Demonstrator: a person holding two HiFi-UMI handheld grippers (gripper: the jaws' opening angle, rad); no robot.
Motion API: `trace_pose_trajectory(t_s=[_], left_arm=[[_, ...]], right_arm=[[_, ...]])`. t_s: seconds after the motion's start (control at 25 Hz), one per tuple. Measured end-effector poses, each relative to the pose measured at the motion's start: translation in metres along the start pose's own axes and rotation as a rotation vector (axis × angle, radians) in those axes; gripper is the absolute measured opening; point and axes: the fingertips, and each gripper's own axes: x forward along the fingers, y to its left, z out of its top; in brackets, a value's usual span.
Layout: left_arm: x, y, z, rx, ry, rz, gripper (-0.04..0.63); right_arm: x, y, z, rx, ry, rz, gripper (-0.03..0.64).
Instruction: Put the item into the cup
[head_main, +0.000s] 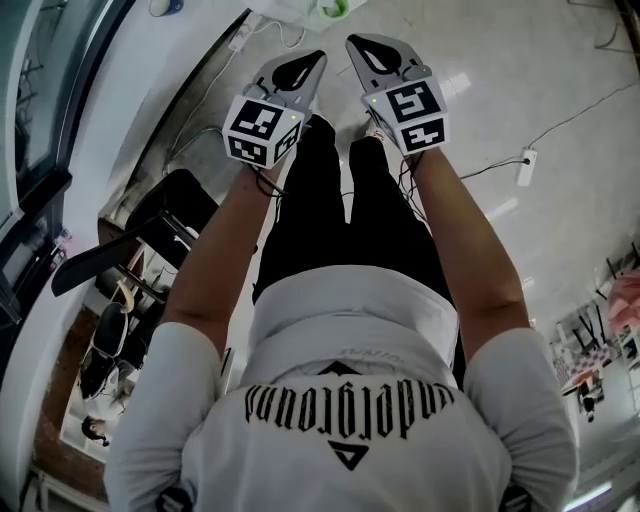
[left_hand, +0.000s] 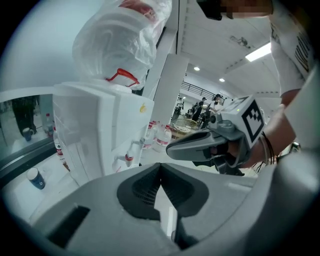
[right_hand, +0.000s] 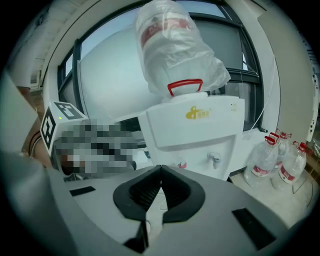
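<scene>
The left tool (left_hand: 160, 166) is clenched: its two grey moulded jaws, lined with black ribbed pads, meet at the tips with nothing between them. The right tool (right_hand: 160, 169) is the same smooth grey plastic with the same ribbed black pads, and it is also clenched and empty.

Both gripper views face a boxy white plastic water dispenser (right_hand: 195, 130). On top of it is an upturned clear water bottle wrapped in crinkled, filmy plastic (right_hand: 175, 45), with a thin red loop handle (right_hand: 185, 86) at its neck. The right gripper view alone shows the dispenser's front square on, with a gold logo and two small taps. It also shows a cluster of clear bottles with red caps (right_hand: 280, 160) standing on the floor to the dispenser's right.

Only the left gripper view shows a small blue cup with a white top (left_hand: 36, 178). It stands upright on a pale surface left of the dispenser, well apart from both tools. I cannot tell whether this is the task's cup, and no view shows which thing is the item.

The head view alone shows the person's white shirt with black lettering (head_main: 350, 400), bare forearms held forward, the glossy pale floor (head_main: 560, 60), and a white power strip (head_main: 526, 165) on its cable.
</scene>
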Motion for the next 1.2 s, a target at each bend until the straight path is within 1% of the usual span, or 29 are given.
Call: trace_pose_trajectory(t_s=[0.16,0.36,0.52,0.76,0.92,1.04,1.2], left_arm=[[-0.016,-0.006,0.014,0.009,-0.019,0.010,0.015],[-0.041,-0.017,0.042,0.027,-0.048,0.015,0.014],[-0.070,-0.027,0.064,0.031,-0.081,0.028,0.014],[-0.096,-0.046,0.093,0.079,-0.105,0.044,0.014],[-0.119,-0.068,0.121,0.079,-0.151,0.055,0.014],[-0.136,-0.087,0.139,0.091,-0.173,0.044,0.014],[-0.150,-0.106,0.151,0.115,-0.167,0.015,0.014]], right_arm=[[-0.014,0.012,0.013,-0.010,-0.006,0.010,0.014],[-0.038,0.031,0.042,-0.052,-0.018,0.043,0.015],[-0.069,0.047,0.065,-0.082,-0.043,0.072,0.015],[-0.115,0.050,0.099,-0.104,-0.098,0.108,0.015],[-0.152,0.058,0.127,-0.140,-0.133,0.128,0.015],[-0.177,0.065,0.143,-0.156,-0.155,0.135,0.015],[-0.201,0.065,0.152,-0.176,-0.168,0.137,0.015]])
